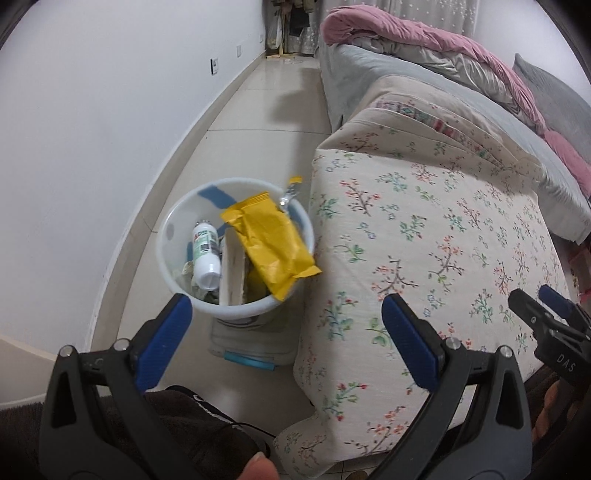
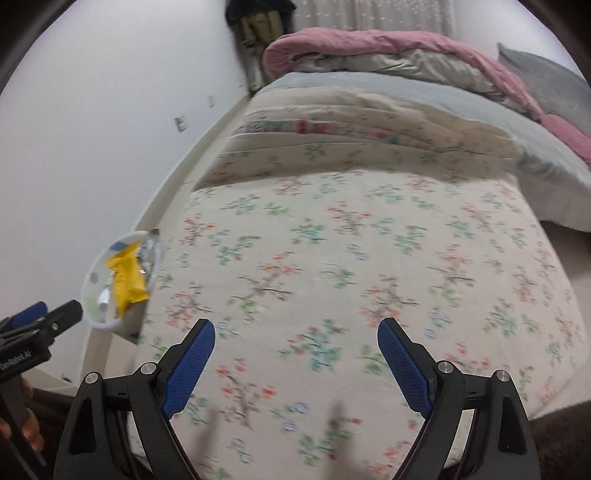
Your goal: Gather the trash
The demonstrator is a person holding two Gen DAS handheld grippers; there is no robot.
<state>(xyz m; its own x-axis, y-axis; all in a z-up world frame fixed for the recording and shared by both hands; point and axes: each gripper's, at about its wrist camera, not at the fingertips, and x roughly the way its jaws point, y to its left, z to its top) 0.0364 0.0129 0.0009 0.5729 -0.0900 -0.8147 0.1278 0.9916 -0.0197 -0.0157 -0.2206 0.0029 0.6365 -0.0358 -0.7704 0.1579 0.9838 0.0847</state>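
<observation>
A white plastic bin (image 1: 168, 236) stands on the floor beside the bed. A yellow wrapper (image 1: 273, 247) pokes out over its rim, next to a white bottle (image 1: 205, 254) and a flat white box (image 1: 232, 273). My left gripper (image 1: 288, 325) hangs open above the bin's near edge, nothing between its blue pads. In the right wrist view the bin (image 2: 92, 295) sits far left with the yellow wrapper (image 2: 127, 280) showing. My right gripper (image 2: 295, 350) is open and empty over the floral bedcover (image 2: 332, 258); it also shows at the right edge of the left wrist view (image 1: 532, 299).
A white wall (image 1: 92, 129) runs along the narrow tiled aisle (image 1: 266, 110) left of the bed. A pink quilt (image 1: 424, 33) and grey sheet (image 1: 388, 74) lie at the bed's far end. A clear box with a blue strip (image 1: 251, 350) sits under the bin. A dark sleeve (image 1: 192, 424) is below.
</observation>
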